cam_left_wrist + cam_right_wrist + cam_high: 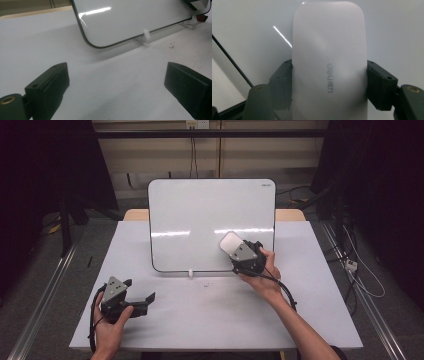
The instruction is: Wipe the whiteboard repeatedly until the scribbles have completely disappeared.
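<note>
- Counting first: 1 whiteboard (pixel 200 220), 1 eraser (pixel 230 243), 2 grippers, 2 small white clip feet under the board's lower edge, all on 1 white table (pixel 210 320).
- Whiteboard stands tilted near the far side of the table; white glossy face w/ thin dark rim, rounded corners, light streaks reflected on it. A small dark logo sits at its top right corner, too small to read.
- Eraser is a white, flat, rounded oblong, smooth, w/ grey "deli" lettering seen in the right gripper view (pixel 329 62). It lies against the lower right part of the whiteboard face.
- Right gripper (pixel 240 254) is in front of the whiteboard's lower right corner, held by the right hand (pixel 267 277); its jaws are clamped on the eraser, one on each long side.
- Left gripper (pixel 137 301) is well in front of the whiteboard, toward the table's near left, held by the left hand (pixel 110 325); jaws wide apart, nothing between them, just above the table.
- One foot (pixel 146 35) is near the whiteboard's lower middle, the other at its lower right.
- A few dark specks (pixel 171 46) lie on the table just in front of the whiteboard.
</note>
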`<action>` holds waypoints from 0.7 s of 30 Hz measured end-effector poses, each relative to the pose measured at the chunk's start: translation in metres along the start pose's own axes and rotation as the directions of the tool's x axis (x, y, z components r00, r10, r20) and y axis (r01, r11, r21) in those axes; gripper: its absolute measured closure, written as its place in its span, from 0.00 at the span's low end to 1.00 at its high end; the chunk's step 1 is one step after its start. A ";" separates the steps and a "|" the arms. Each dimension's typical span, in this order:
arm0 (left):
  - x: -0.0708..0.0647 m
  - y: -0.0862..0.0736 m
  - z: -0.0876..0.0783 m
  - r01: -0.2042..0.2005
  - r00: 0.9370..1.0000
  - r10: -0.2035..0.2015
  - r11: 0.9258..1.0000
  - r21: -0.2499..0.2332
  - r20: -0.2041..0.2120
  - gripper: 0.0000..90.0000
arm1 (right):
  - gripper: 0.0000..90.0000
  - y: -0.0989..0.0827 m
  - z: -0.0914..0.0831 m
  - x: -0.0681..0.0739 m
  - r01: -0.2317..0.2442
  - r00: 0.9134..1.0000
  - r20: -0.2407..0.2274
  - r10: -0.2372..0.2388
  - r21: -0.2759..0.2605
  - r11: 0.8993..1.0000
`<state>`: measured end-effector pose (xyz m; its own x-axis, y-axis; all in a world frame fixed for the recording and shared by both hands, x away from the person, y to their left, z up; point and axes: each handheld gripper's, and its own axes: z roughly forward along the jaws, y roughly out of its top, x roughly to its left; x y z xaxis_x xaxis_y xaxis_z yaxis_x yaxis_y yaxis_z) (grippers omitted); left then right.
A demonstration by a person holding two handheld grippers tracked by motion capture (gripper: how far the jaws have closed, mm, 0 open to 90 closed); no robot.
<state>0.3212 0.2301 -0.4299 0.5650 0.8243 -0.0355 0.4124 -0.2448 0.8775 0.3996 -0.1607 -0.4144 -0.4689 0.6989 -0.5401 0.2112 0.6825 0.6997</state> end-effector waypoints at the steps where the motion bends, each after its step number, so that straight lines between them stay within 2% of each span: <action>1: 0.000 0.000 0.000 -0.003 1.000 0.003 1.000 0.002 -0.001 0.06 | 0.35 0.000 0.000 -0.001 0.000 1.000 0.001 0.000 -0.001 1.000; 8: 0.001 -0.001 -0.002 0.004 1.000 -0.004 1.000 -0.003 -0.005 0.06 | 0.35 -0.006 -0.003 -0.019 -0.048 0.998 0.028 0.048 0.008 0.999; 9: 0.001 -0.001 -0.002 0.003 1.000 -0.003 1.000 -0.004 -0.005 0.06 | 0.35 -0.008 -0.004 -0.028 -0.070 0.997 0.042 0.070 0.010 0.997; 13: 0.000 -0.001 -0.002 0.003 1.000 -0.003 1.000 -0.003 -0.004 0.06 | 0.35 -0.012 -0.006 -0.043 -0.117 0.991 0.063 0.117 0.010 0.993; 14: 0.000 -0.001 -0.002 0.003 1.000 -0.003 1.000 -0.003 -0.004 0.06 | 0.35 -0.012 -0.006 -0.043 -0.117 0.991 0.063 0.117 0.010 0.993; 15: 0.001 -0.001 -0.002 0.002 1.000 -0.002 1.000 -0.001 -0.004 0.07 | 0.35 -0.014 -0.007 -0.049 -0.143 0.987 0.072 0.142 0.006 0.990; 16: 0.001 -0.001 -0.002 0.003 1.000 -0.003 1.000 -0.001 -0.005 0.07 | 0.35 -0.014 -0.007 -0.049 -0.143 0.987 0.072 0.142 0.006 0.990; 19: 0.002 -0.001 -0.002 0.005 1.000 -0.005 1.000 0.003 -0.006 0.07 | 0.35 -0.017 -0.008 -0.059 -0.191 0.979 0.073 0.191 -0.001 0.982; 21: 0.003 -0.002 -0.003 0.007 1.000 -0.007 1.000 -0.002 -0.006 0.06 | 0.35 -0.017 -0.009 -0.062 -0.203 0.976 0.073 0.203 -0.004 0.979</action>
<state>0.3200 0.2341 -0.4308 0.5581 0.8288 -0.0387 0.4150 -0.2384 0.8780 0.4176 -0.2175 -0.3888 -0.3523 0.8365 -0.4197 0.2988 0.5255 0.7966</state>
